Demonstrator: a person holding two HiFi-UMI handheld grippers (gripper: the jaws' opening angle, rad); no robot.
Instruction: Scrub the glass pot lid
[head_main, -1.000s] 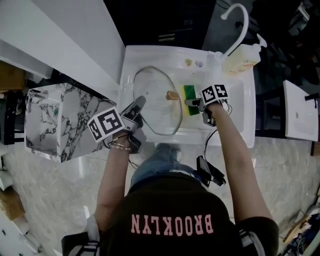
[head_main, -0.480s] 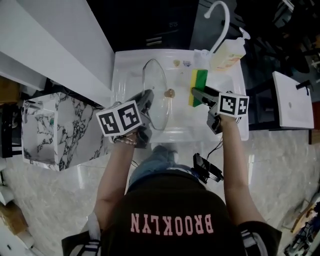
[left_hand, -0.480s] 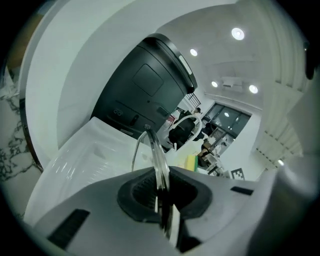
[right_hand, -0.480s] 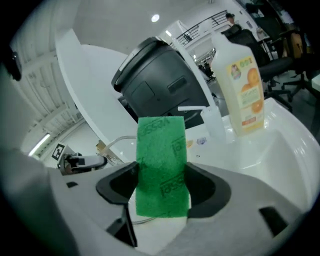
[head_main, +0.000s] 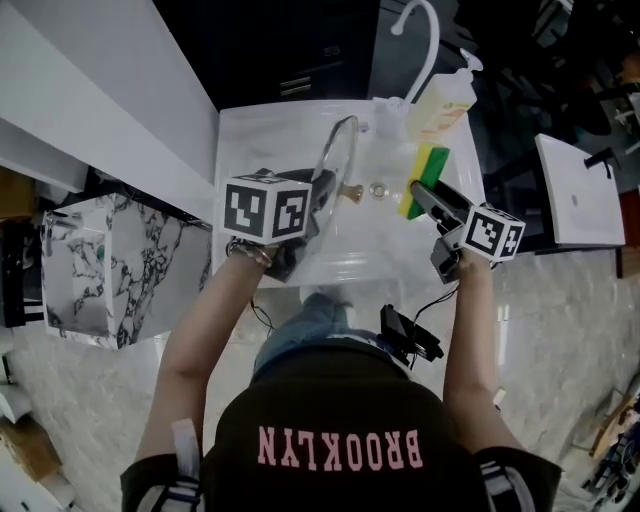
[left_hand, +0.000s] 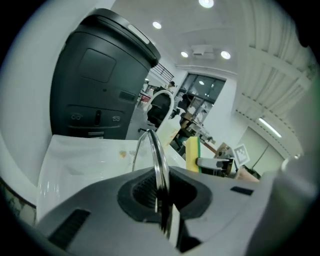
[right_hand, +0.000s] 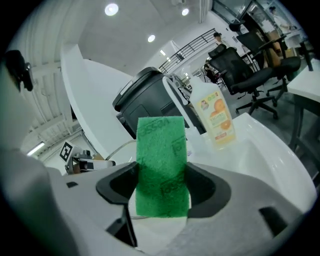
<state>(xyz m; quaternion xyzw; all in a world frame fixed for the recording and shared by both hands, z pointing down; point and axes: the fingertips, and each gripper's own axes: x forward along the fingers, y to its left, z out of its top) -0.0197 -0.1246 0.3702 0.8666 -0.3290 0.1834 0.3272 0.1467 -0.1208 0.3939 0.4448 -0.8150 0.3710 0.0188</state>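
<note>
The glass pot lid (head_main: 338, 160) stands on edge over the white sink (head_main: 240, 130), its brass knob (head_main: 351, 192) pointing right. My left gripper (head_main: 312, 215) is shut on the lid's near rim; in the left gripper view the metal rim (left_hand: 159, 165) runs straight up between the jaws. My right gripper (head_main: 422, 195) is shut on a green and yellow sponge (head_main: 424, 176), held up right of the lid and apart from it. In the right gripper view the sponge's green face (right_hand: 161, 165) fills the gap between the jaws.
A white faucet (head_main: 417, 40) arches over the sink's back edge, with a soap bottle (head_main: 440, 105) beside it. A marble-patterned box (head_main: 120, 270) stands left of the sink, and a white counter (head_main: 90, 90) runs along the left. A drain (head_main: 378, 188) shows in the basin.
The left gripper has tipped the lid from lying nearly flat to standing on edge. The right gripper has lifted the sponge off the lid and drawn it back to the right.
</note>
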